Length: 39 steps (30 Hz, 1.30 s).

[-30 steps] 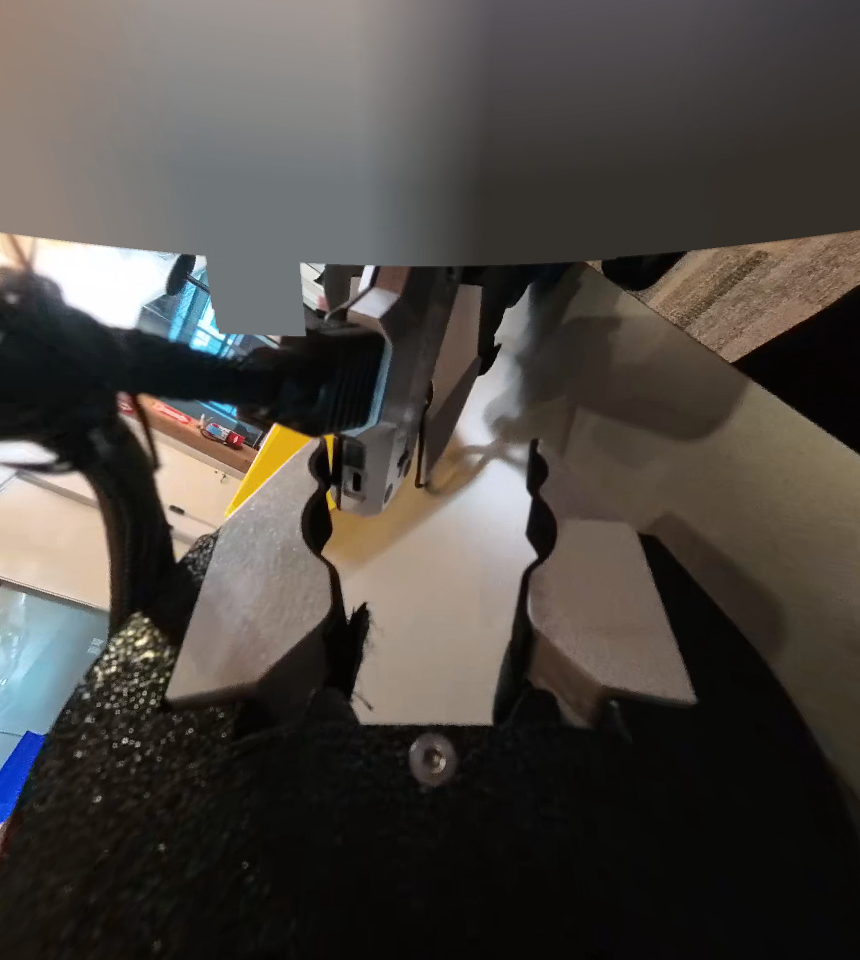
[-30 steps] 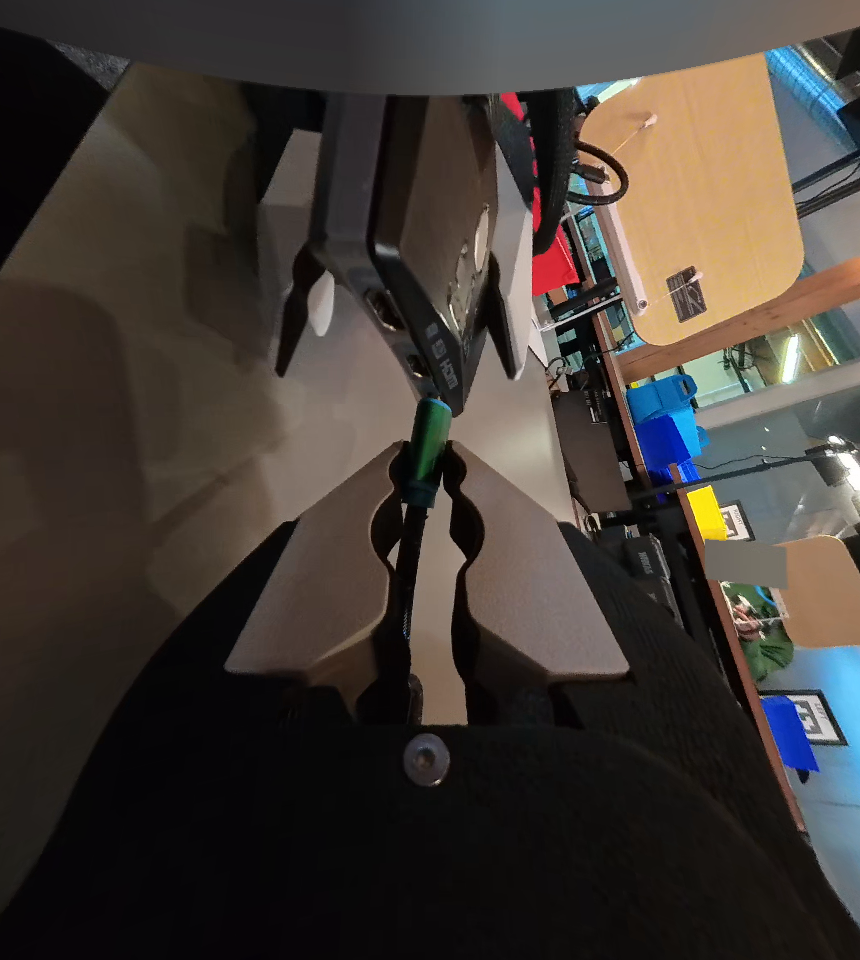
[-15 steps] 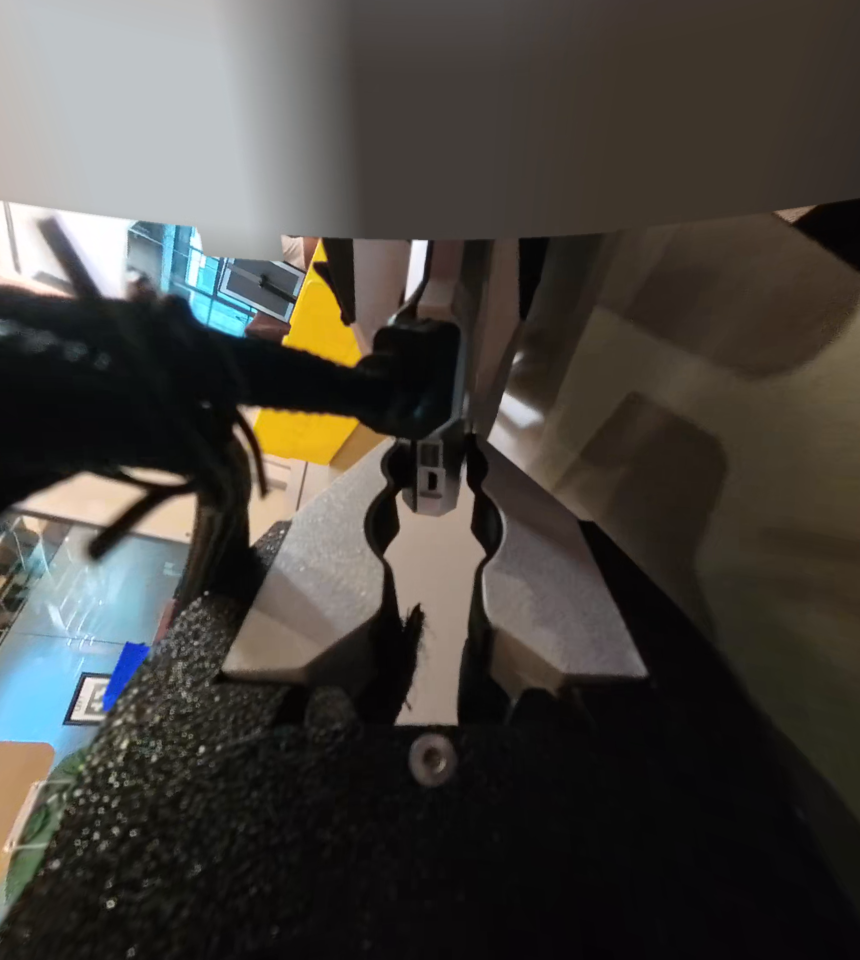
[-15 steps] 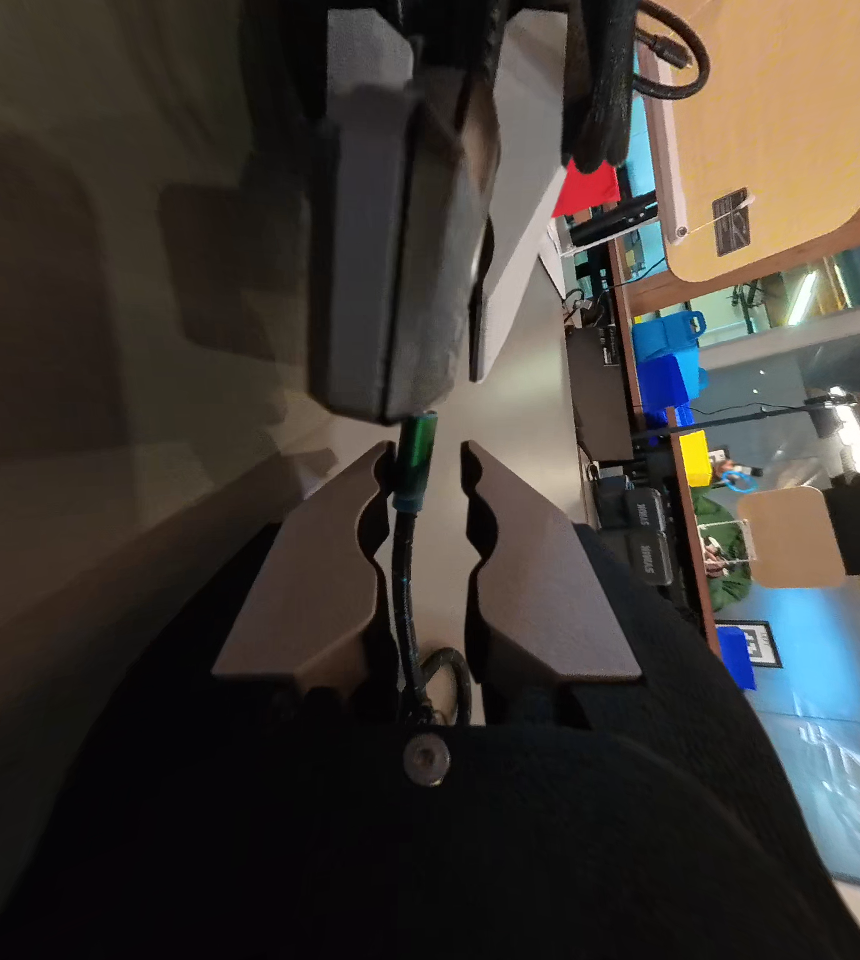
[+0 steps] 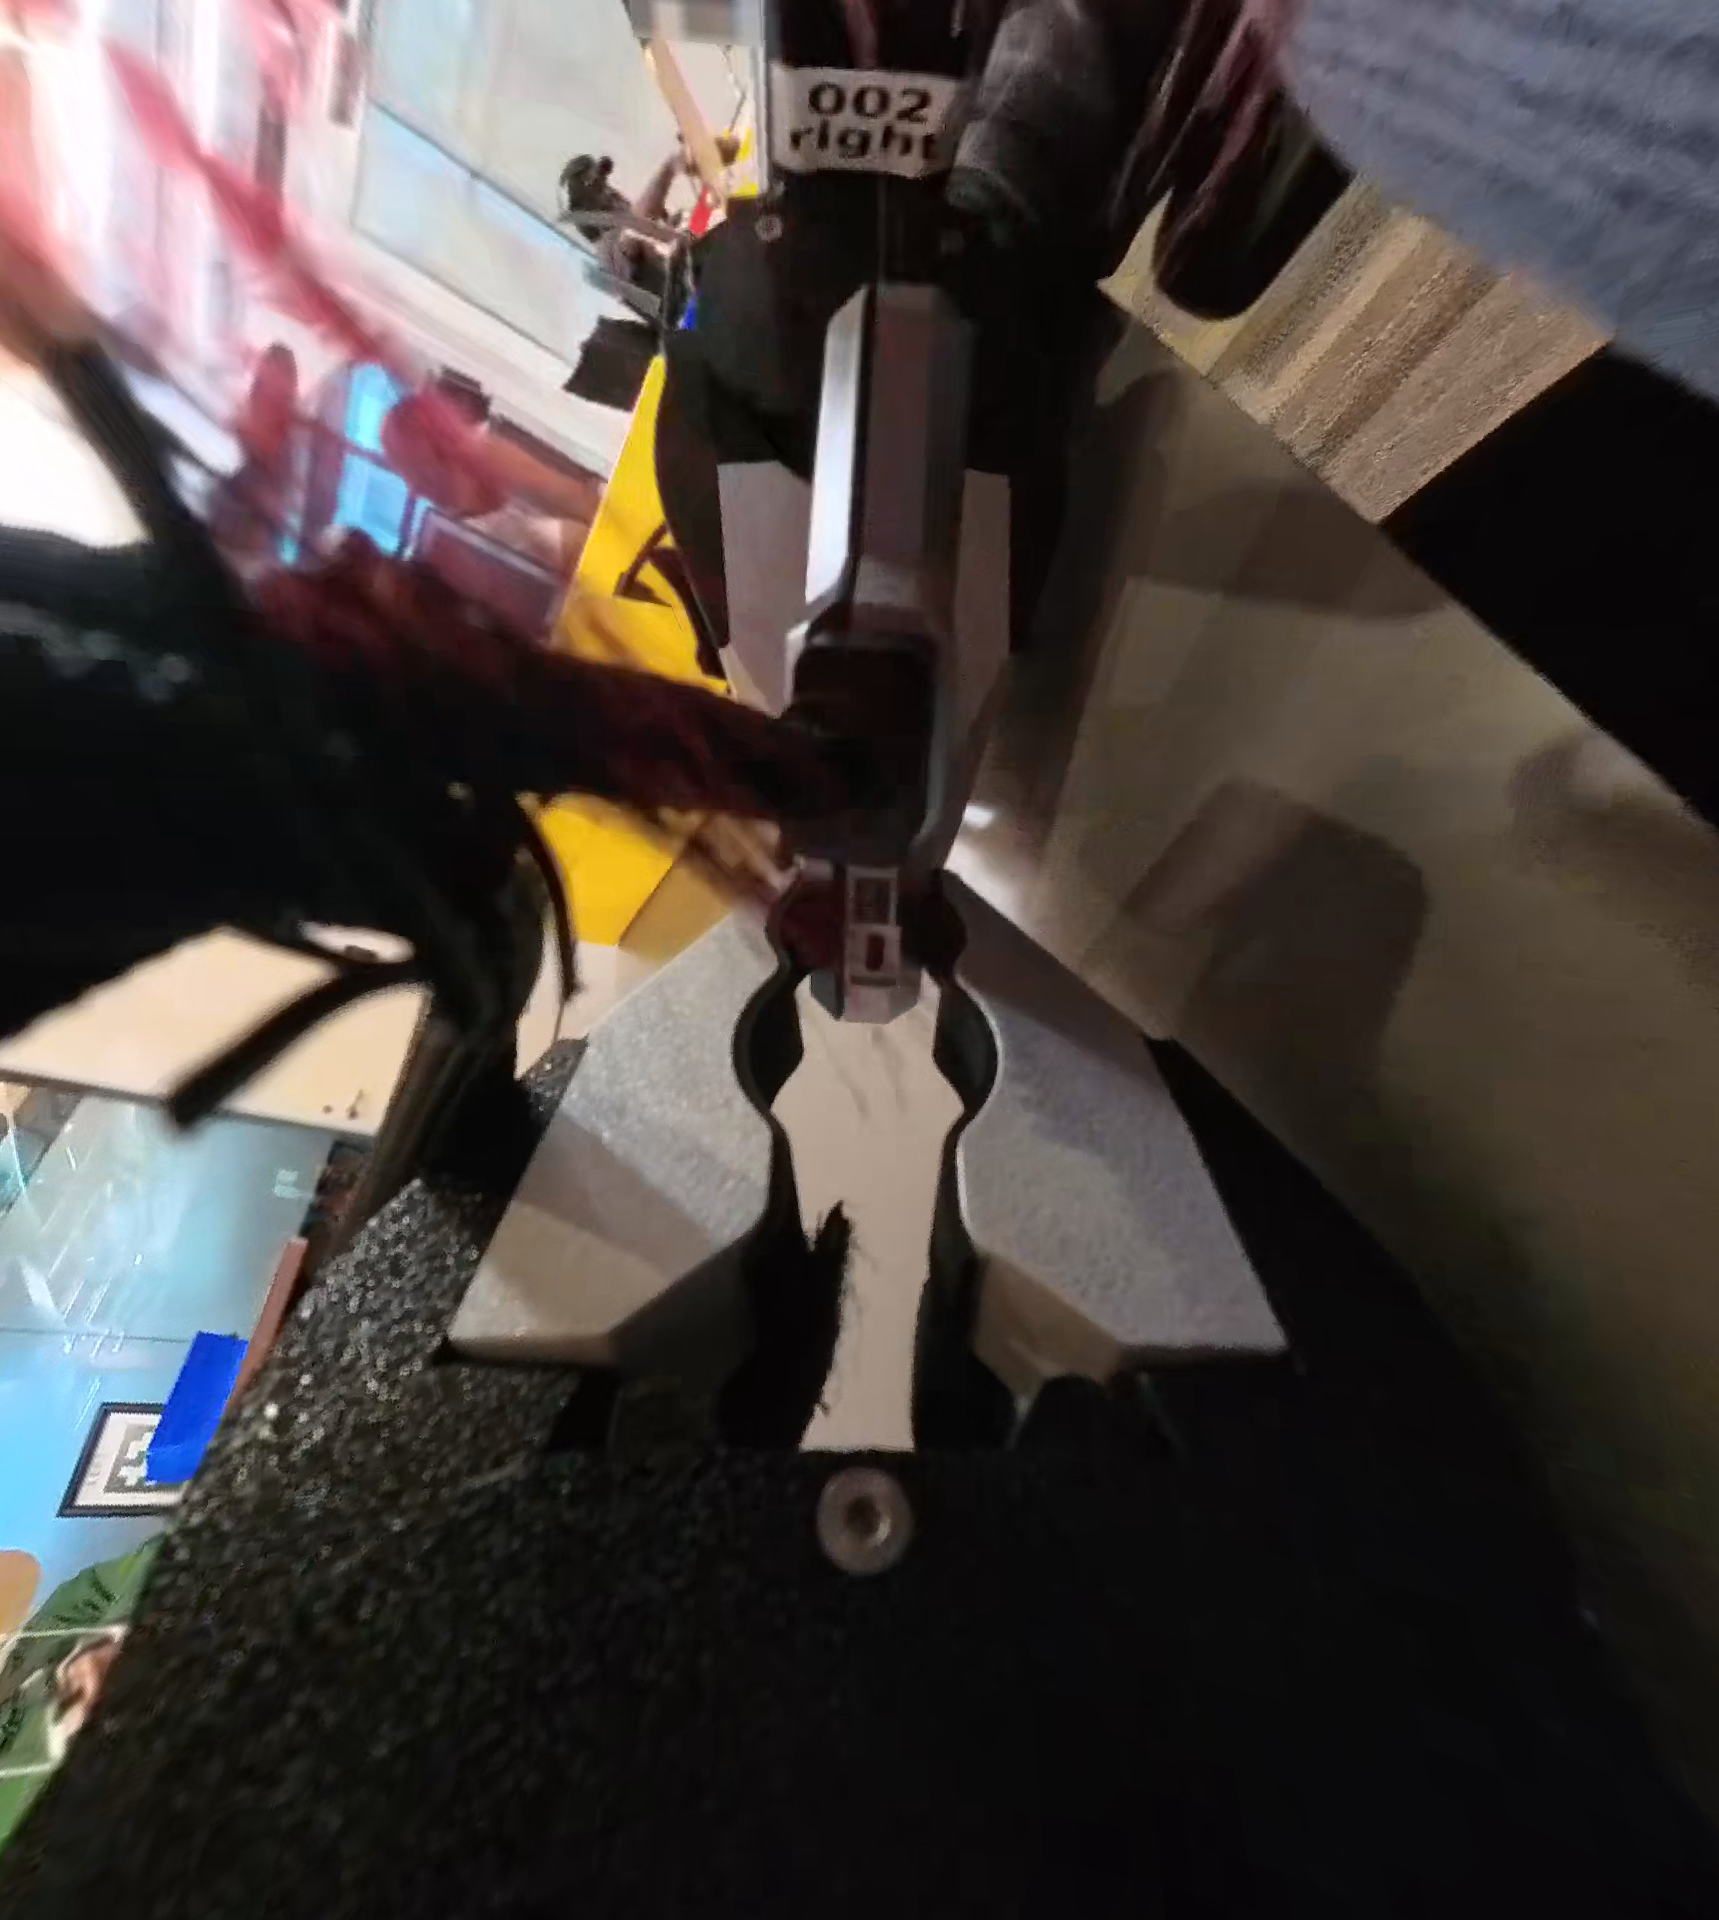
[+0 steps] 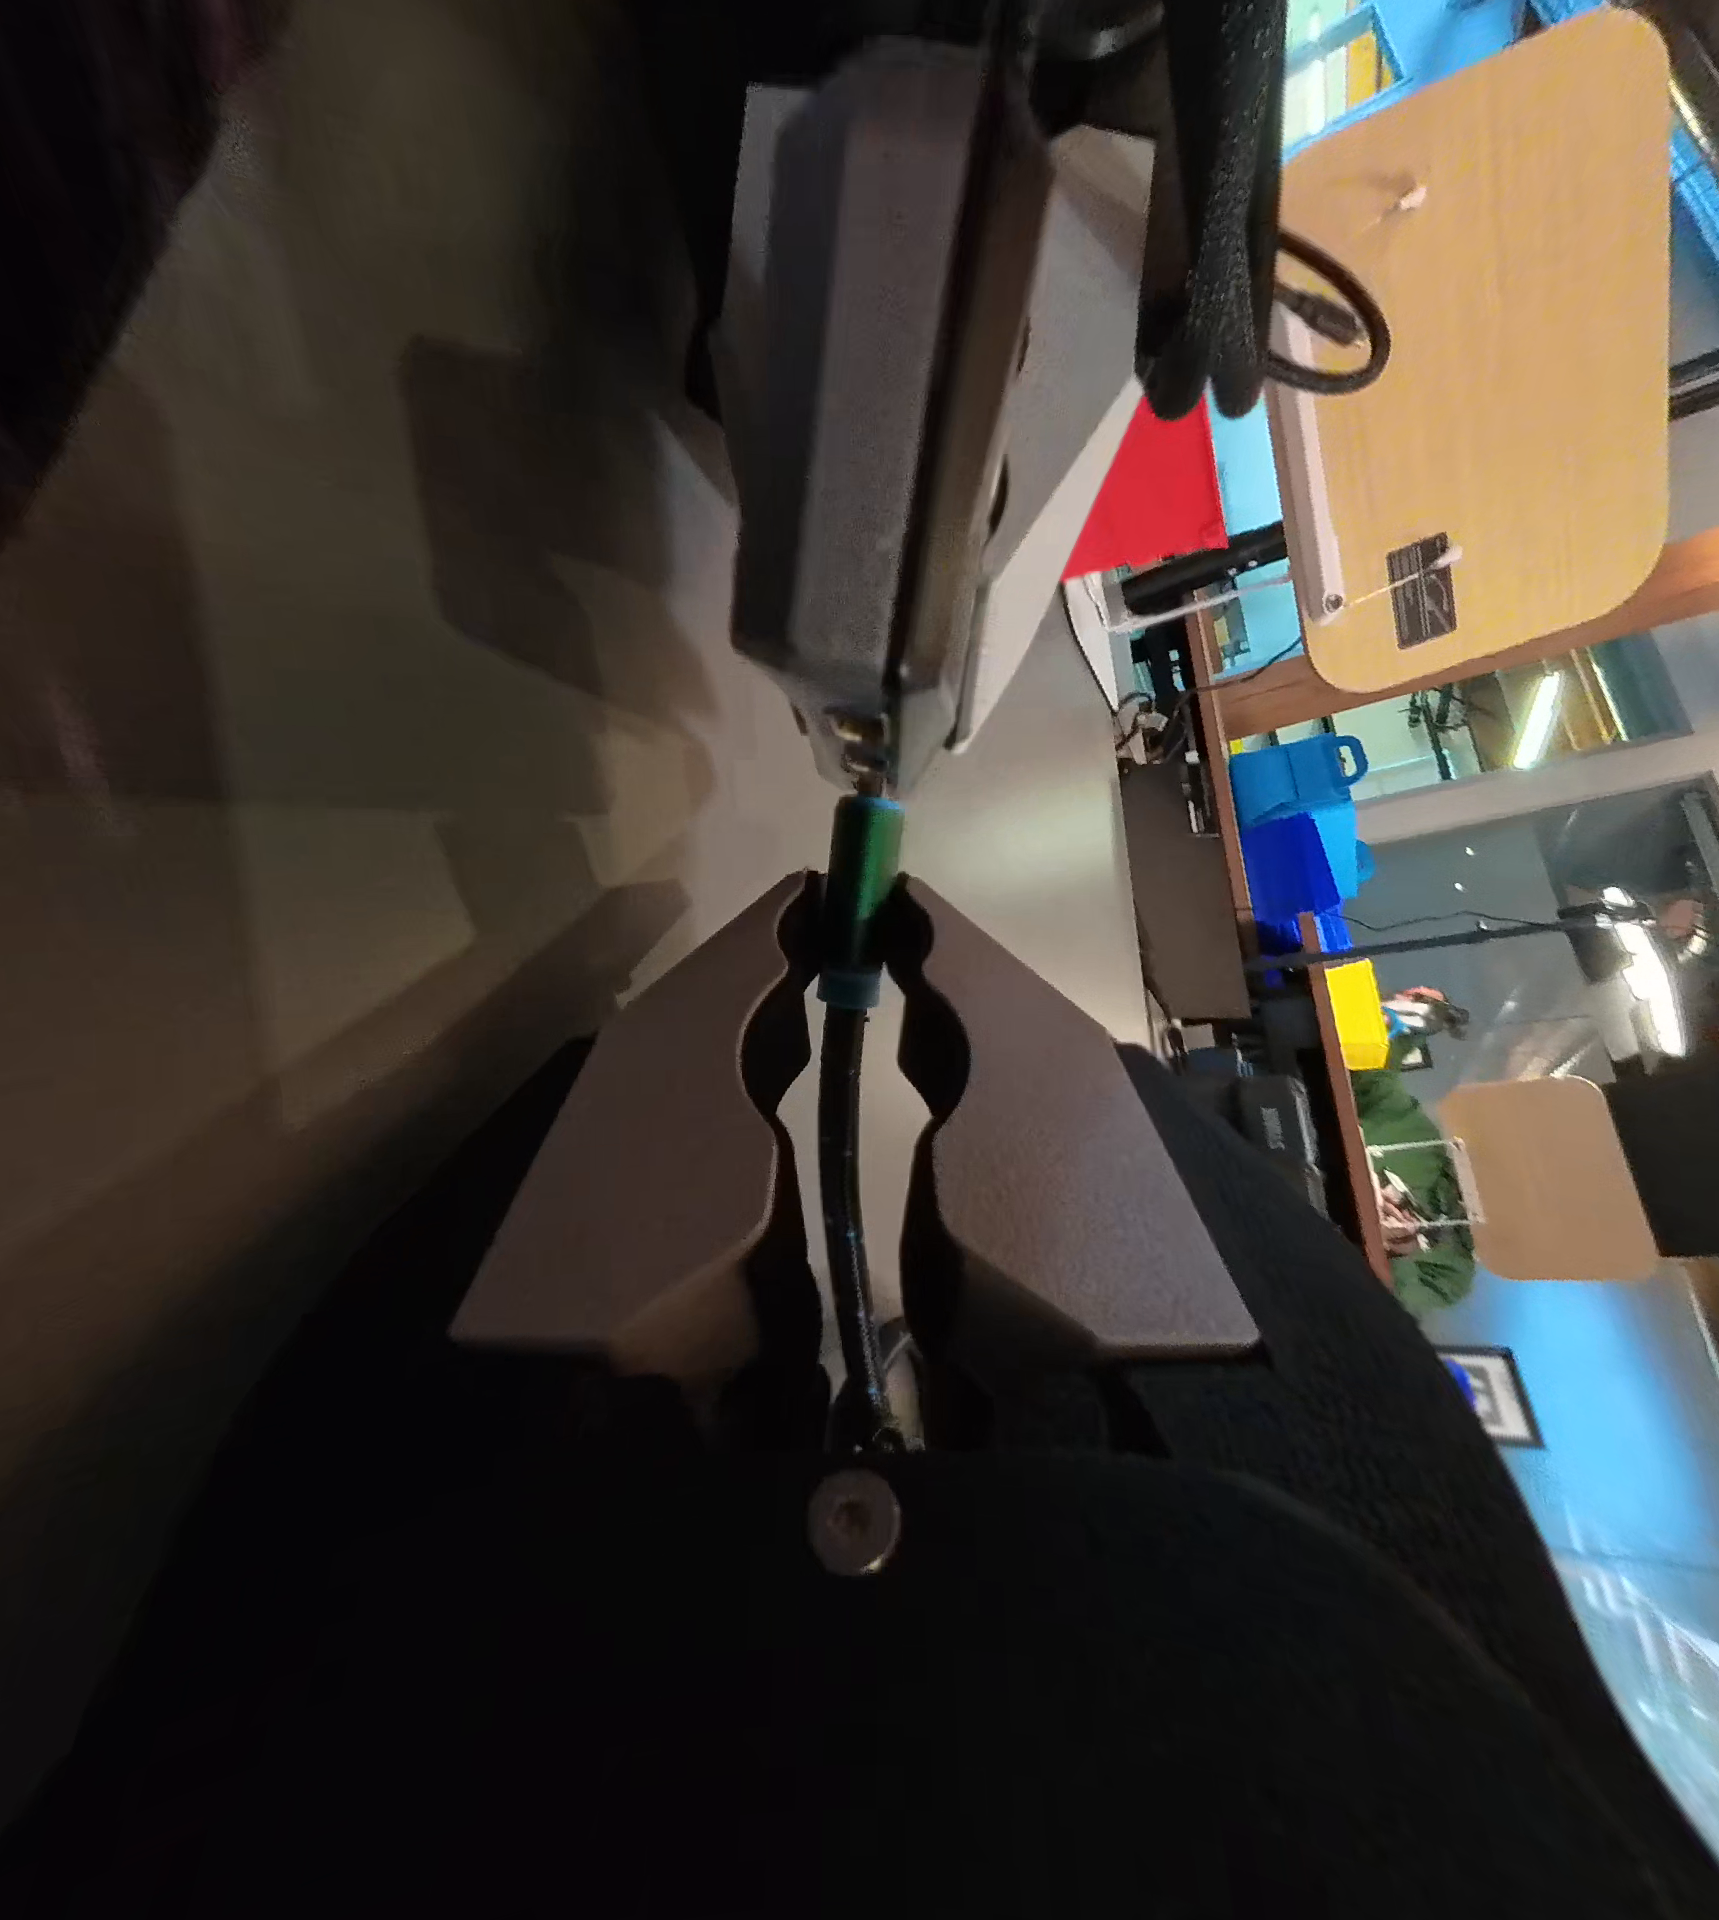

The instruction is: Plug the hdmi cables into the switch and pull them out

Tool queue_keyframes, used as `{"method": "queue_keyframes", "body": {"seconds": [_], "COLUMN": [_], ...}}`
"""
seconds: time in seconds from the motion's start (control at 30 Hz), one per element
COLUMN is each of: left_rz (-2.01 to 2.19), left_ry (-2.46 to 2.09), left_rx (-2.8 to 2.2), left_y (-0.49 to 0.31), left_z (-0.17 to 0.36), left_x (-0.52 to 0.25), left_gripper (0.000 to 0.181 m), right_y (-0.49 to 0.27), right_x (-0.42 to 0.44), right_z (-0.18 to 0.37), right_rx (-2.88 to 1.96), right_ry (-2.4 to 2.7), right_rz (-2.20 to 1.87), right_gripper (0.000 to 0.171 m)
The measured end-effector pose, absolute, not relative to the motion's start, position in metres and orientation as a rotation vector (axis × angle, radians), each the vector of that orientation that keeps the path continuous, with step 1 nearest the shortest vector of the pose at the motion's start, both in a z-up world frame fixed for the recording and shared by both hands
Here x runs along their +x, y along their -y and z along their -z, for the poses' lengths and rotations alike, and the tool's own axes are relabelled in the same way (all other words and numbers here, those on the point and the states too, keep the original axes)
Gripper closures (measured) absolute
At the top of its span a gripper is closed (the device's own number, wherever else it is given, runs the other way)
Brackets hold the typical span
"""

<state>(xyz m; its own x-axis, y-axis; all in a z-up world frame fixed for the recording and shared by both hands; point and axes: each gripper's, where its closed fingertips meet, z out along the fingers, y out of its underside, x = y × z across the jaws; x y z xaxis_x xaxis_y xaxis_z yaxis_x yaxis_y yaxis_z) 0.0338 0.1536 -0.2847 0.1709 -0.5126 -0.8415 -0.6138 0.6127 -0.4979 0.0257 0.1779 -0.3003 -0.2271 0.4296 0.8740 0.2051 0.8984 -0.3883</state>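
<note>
From the left, a thick dark braided cable [image 5: 543, 727] runs in and ends in a black plug [image 5: 855, 748] seated in the side of the grey switch [image 5: 876, 499]. The switch hangs edge-on above the pale tabletop [image 5: 1354, 935], resting on nothing, its lower end pinched between the tips of the left tongs [image 5: 860, 935], which press on it from both sides. A gloved hand shows farther off, at the top of this view.

In the right wrist view the same switch [image 6: 834, 395] stands straight ahead of the right tongs [image 6: 857, 914], its long axis continuing the line of the fingers. Those tongs are clamped on a green-sleeved plug [image 6: 860, 862] with a blue collar, whose thin black cord [image 6: 850, 1195] trails back between the fingers. The plug's metal tip meets the socket at the switch's near end; how deep it sits I cannot tell.

Plug, socket and right tongs lie on one line, so the next move, in or out, should run straight along that axis while the left tongs brace the switch. Any sideways lean would probably bind the plug.
</note>
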Motion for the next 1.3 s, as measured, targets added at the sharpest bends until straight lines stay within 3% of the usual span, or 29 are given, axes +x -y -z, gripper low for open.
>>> {"method": "queue_keyframes", "body": {"seconds": [1.3], "left_rz": [-0.022], "left_ry": [-1.487], "left_rx": [-1.033], "left_y": [-0.135], "left_z": [0.289], "left_x": [0.019], "left_gripper": [0.163], "right_y": [-0.158], "right_x": [0.021], "right_z": [0.302], "right_rx": [-0.453], "right_ry": [1.807], "right_rz": [-0.322], "right_gripper": [0.160]}}
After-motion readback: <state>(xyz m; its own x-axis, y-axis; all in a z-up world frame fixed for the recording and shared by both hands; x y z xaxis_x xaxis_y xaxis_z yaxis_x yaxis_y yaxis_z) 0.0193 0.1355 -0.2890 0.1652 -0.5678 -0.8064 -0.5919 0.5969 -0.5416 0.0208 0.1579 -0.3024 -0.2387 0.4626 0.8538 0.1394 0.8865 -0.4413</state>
